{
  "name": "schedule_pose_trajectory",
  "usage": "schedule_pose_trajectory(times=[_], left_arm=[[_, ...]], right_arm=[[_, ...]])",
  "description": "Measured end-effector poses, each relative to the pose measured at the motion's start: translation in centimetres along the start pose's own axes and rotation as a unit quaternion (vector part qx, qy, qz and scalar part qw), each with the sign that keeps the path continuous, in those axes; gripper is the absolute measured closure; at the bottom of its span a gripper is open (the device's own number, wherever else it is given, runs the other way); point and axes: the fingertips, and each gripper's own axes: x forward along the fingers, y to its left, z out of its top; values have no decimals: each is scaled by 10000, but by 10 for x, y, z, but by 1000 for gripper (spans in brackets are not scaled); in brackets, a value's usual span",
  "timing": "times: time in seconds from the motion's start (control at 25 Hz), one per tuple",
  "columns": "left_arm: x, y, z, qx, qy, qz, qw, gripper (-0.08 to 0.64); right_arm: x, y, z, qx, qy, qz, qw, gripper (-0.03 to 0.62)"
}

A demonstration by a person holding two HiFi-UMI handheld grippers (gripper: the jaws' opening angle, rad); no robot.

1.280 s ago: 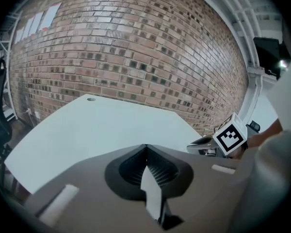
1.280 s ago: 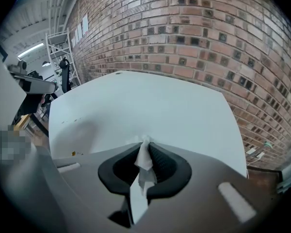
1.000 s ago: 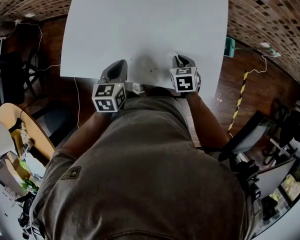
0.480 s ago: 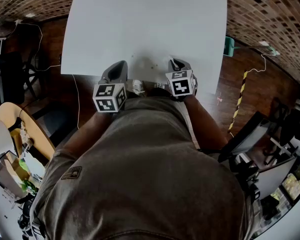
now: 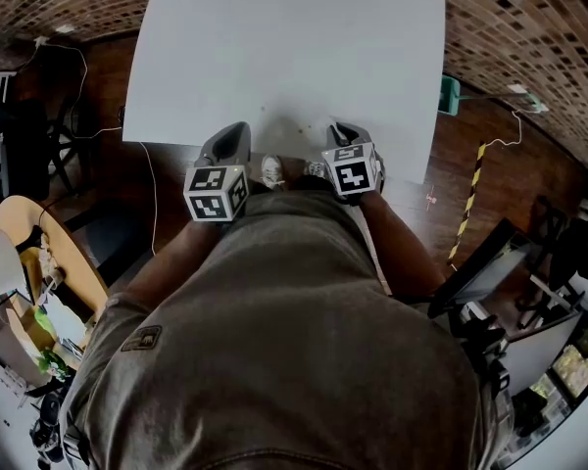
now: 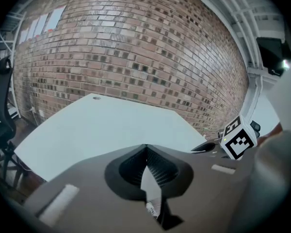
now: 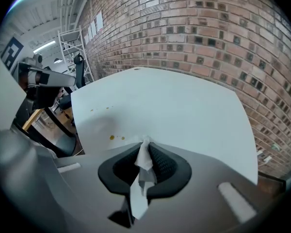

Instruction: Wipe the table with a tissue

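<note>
Right gripper point(image 7: 145, 142) pinches the tissue point(image 7: 142, 165) lengthwise, tip toward table point(image 7: 179, 106).

Open tabletop point(image 5: 294, 57) ahead; brick wall point(image 6: 136, 47) beyond

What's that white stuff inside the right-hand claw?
A crumpled white tissue, pinched between the shut jaws of the right claw. Its tip pokes out toward the white table, and its tail hangs back behind the jaws. The part squeezed between them is covered.
</note>
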Motion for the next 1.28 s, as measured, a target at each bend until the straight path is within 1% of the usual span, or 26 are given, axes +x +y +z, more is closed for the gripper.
schedule_pose_trajectory(times=[0.24, 0.36, 0.44, 0.6, 0.76, 1.0, 1.16, 1.28], left_arm=[[-7, 6, 1, -50, -89, 191, 9998, 558], [-12, 10, 3, -113, -145, 316, 9993, 558], [-17, 14, 4, -151, -184, 379, 9990, 558], [-24, 21, 2, -247, -185, 504, 9983, 558], [-25, 24, 0, -305, -179, 557, 9978, 558], [-24, 24, -2, -299, -148, 484, 9983, 558], [-21, 20, -3, -275, -112, 427, 9986, 558], [-18, 18, -4, -262, -101, 389, 9988, 558]], right_arm=[[6, -17, 24, 90, -161, -81, 9998, 548], [14, -26, 40, 61, -289, -116, 9995, 548], [19, -29, 46, 24, -291, -138, 9995, 548], [29, -24, 44, -143, -58, -56, 9999, 548], [31, -18, 44, -331, -130, 21, 9994, 548], [28, -3, 38, -423, -161, 130, 9989, 548], [21, 5, 30, -434, 22, 186, 9989, 548], [21, 7, 27, -442, -14, 232, 9988, 548]])
